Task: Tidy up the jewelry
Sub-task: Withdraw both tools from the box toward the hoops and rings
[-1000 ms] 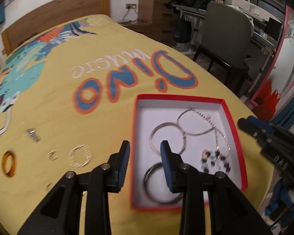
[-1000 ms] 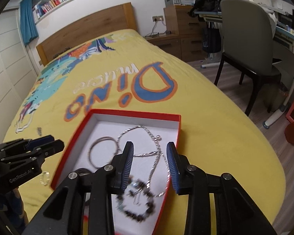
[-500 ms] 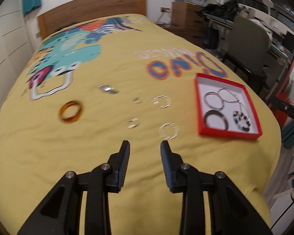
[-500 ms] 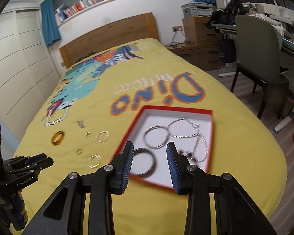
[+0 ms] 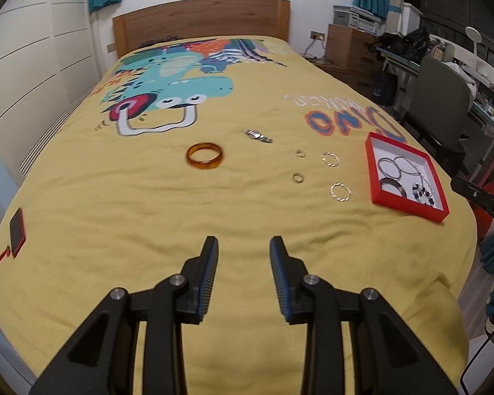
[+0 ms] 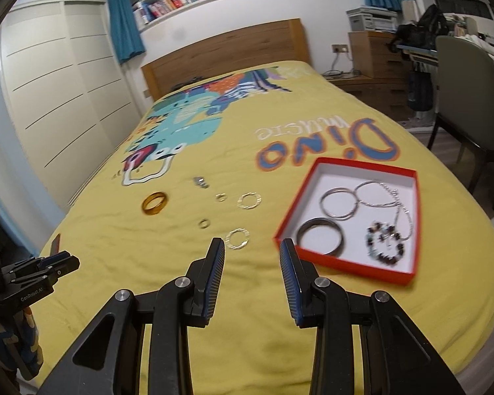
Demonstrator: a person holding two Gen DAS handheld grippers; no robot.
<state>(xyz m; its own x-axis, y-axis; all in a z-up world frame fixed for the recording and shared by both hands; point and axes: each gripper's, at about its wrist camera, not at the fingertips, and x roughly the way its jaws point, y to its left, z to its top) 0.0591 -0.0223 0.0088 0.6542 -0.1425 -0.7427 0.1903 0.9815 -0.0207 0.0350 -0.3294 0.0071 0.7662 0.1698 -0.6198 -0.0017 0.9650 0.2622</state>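
A red box (image 5: pixel 439 213) (image 6: pixel 415 177) with a white inside lies on the yellow bedspread. It holds silver bangles (image 6: pixel 339 202), a dark bangle (image 6: pixel 318 235), a chain necklace (image 6: pixel 395 197) and a beaded bracelet (image 6: pixel 385 242). Loose on the bedspread are an amber bangle (image 5: pixel 205 155) (image 6: pixel 154 202), a silver clasp piece (image 5: pixel 258 136) (image 6: pixel 201 182), two small rings (image 5: pixel 298 177) (image 6: pixel 204 223) and two flat silver hoops (image 5: pixel 341 192) (image 6: pixel 236 239). My left gripper (image 5: pixel 243 247) is open and empty, well back from the jewelry. My right gripper (image 6: pixel 251 250) is open and empty, between the near hoop and the box corner.
A red phone (image 5: pixel 17 232) lies near the bed's left edge. The wooden headboard (image 5: pixel 201 21) is at the far end. A grey chair (image 6: pixel 467 98) and desk stand to the right of the bed. Wardrobe doors (image 6: pixel 59 98) line the left wall.
Both grippers have pulled back and up from over the red box. The whole bed and the loose jewelry left of the box have come into view. Both stay open and empty.
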